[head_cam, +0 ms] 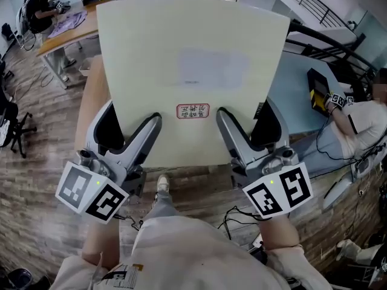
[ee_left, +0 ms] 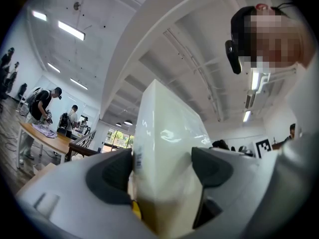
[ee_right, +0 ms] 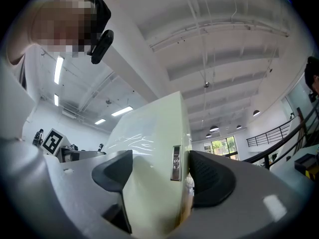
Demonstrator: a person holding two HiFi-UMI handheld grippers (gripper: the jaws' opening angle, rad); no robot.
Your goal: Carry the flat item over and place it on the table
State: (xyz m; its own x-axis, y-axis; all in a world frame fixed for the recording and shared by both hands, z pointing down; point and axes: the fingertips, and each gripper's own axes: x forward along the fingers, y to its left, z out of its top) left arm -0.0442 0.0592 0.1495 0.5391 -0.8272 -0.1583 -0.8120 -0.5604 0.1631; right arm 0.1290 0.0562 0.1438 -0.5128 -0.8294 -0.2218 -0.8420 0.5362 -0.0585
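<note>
Carrying looks like the step in hand. The board (head_cam: 193,71) is held up in the air, flat and level, over the near end of the wooden desk (head_cam: 88,101) and the floor. Its near edge is gripped by both claws. The left claw (head_cam: 130,125) is clamped on the left part of that edge, and the right claw (head_cam: 247,121) is clamped on the right part (each has one jaw on top and one below). The board has not yet been set down.

To do this well, both claws should be squeezed tight and held at the same height, so the board is not tipped. The board should be moved forward slowly until more of it is over the desk, then lowered flat. It should be let go only once it is resting on the desk.
</note>
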